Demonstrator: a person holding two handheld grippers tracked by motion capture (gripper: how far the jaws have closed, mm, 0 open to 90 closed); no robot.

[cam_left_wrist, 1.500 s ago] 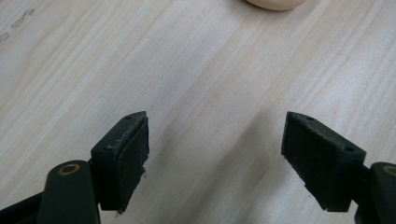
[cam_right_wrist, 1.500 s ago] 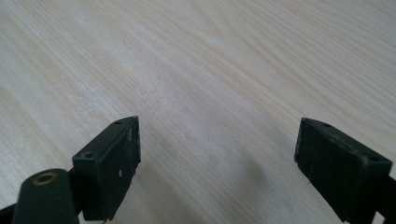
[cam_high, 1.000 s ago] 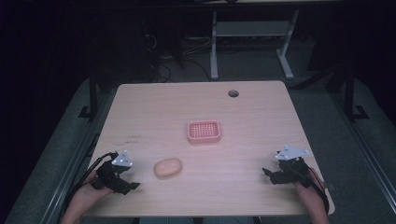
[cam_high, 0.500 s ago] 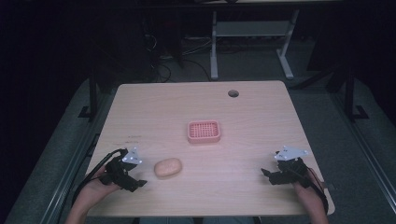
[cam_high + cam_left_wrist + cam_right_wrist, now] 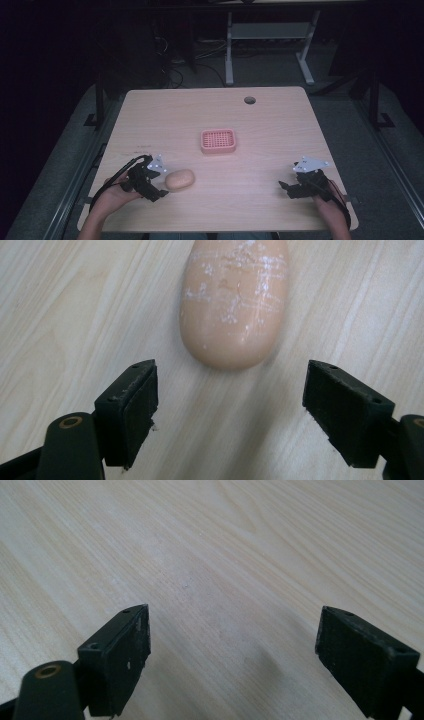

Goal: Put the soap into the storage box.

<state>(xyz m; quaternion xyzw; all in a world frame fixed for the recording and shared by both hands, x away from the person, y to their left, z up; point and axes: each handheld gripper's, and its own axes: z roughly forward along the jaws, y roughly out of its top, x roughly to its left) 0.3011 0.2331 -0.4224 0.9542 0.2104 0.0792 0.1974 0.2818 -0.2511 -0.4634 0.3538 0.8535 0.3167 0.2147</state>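
Both fingers [image 5: 130, 415] of the left gripper [image 5: 227, 415] stood wide apart with nothing between them, low over the wooden table [image 5: 280, 125]. Just ahead of their tips lay the bread roll [image 5: 234, 300], a smooth tan oval dusted with white flecks, its rounded near end pointing into the gap but short of the pads, touching neither. From the high view the left gripper [image 5: 157, 184] sat at the near left of the table, right beside the bread roll [image 5: 179, 179], which rested on the bare wood nearer the person than the pink basket [image 5: 218, 141] at the table's middle. Well apart at the near right, the right gripper [image 5: 232, 665] was likewise spread open over bare wood, holding nothing.
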